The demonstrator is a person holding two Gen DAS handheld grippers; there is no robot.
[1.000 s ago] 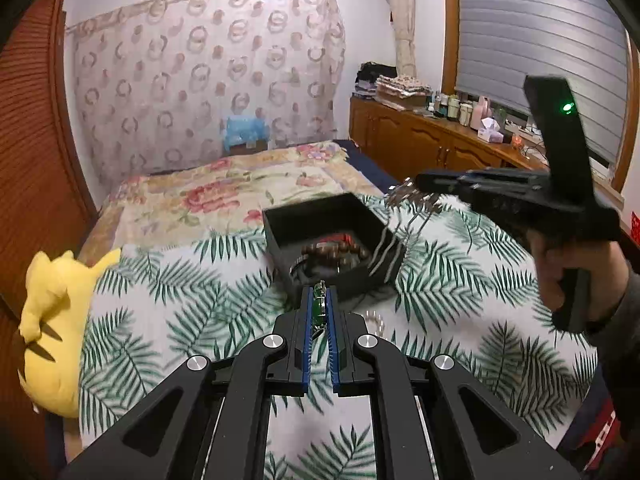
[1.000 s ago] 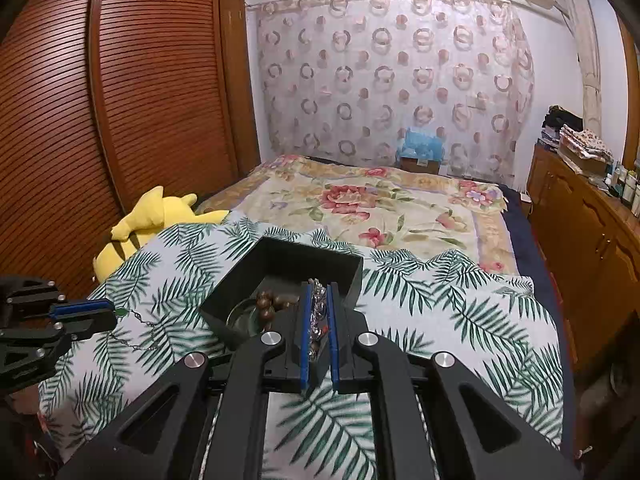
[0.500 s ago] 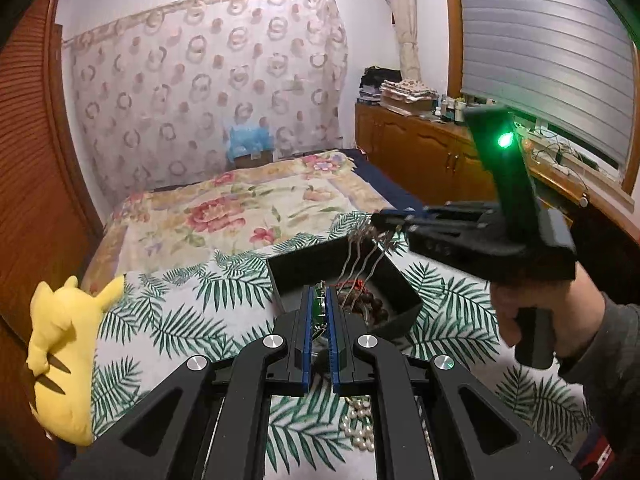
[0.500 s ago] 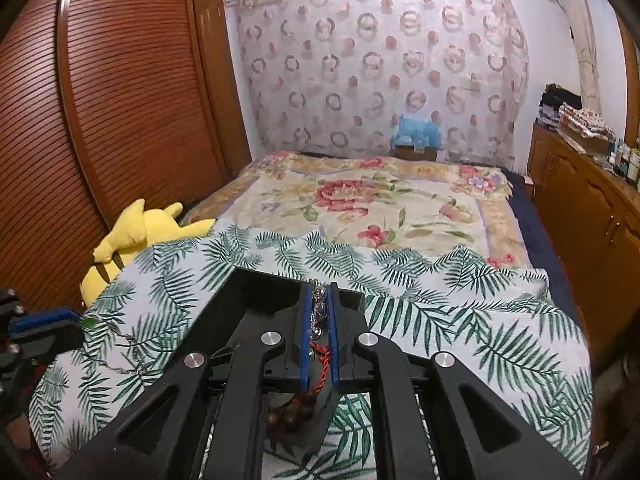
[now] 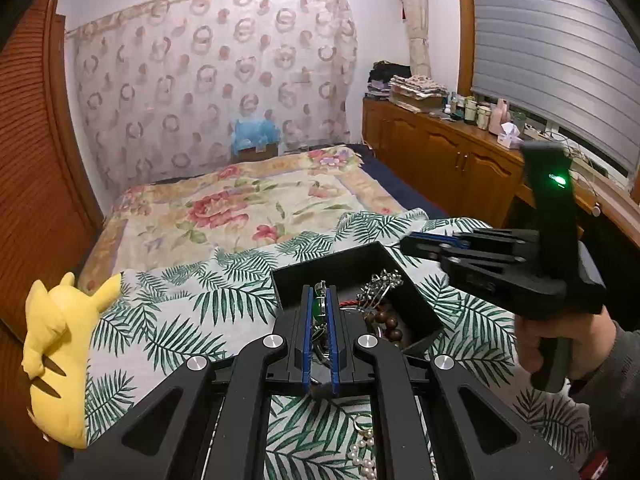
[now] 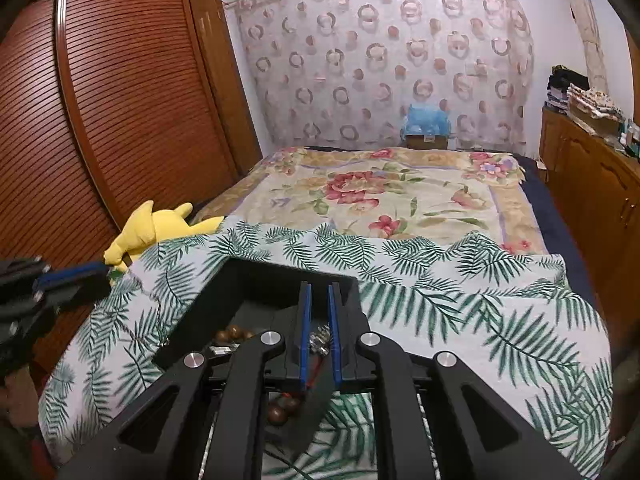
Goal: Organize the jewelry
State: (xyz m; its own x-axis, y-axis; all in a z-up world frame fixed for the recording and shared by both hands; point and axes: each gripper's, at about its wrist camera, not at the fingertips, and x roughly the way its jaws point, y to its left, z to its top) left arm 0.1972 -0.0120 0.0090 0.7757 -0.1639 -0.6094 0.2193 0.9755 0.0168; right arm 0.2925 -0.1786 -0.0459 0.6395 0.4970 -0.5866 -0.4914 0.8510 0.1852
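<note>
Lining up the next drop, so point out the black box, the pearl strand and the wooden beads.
black box (image 5: 320,270), left wrist view, on its far wall.
pearl strand (image 5: 366,458), left wrist view, on pearls lying on the leaf-print cloth.
wooden beads (image 5: 388,322), left wrist view, on a brown bead inside the box.

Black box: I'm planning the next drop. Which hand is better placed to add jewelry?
Left: the left gripper pinches a green pendant by the black box; the right gripper looks empty.
</note>
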